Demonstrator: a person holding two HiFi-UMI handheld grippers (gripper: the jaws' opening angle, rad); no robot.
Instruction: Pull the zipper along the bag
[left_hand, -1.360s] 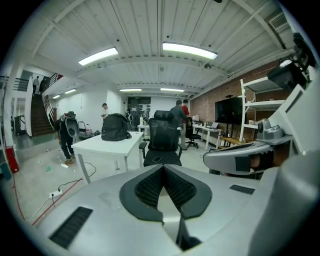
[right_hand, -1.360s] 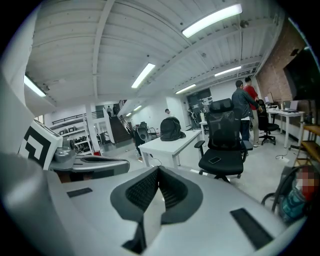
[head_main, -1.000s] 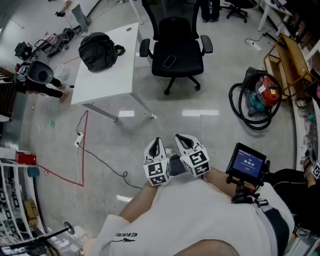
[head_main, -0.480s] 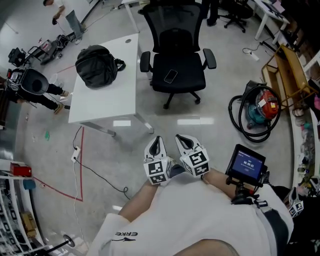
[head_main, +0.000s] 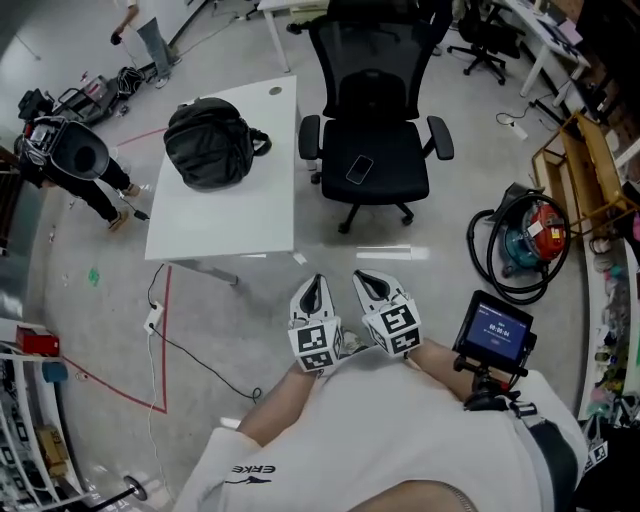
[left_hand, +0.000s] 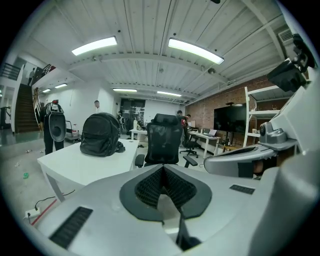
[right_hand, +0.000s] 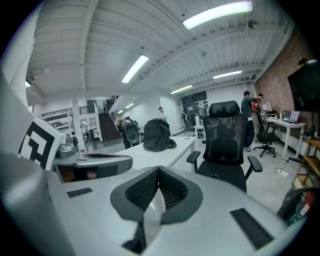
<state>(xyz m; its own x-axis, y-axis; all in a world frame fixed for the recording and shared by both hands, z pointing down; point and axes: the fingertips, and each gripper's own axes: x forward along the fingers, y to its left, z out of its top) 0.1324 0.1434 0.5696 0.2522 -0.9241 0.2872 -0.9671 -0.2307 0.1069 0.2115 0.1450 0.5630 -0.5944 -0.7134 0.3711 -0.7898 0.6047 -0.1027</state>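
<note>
Both grippers are drawing closer to the white surface (head_main: 235, 215) than a second ago, carried side by side. The left gripper (head_main: 316, 283) and right gripper (head_main: 362, 277) are keeping their jaws fully together, gripping nothing. Farther off, the black bag (head_main: 210, 142) is sitting on that surface's far end, beside an office chair (head_main: 378, 150).

Matt cloth bag (head_main: 210, 142) (glossy floor (head_main: 440, 275))
</note>
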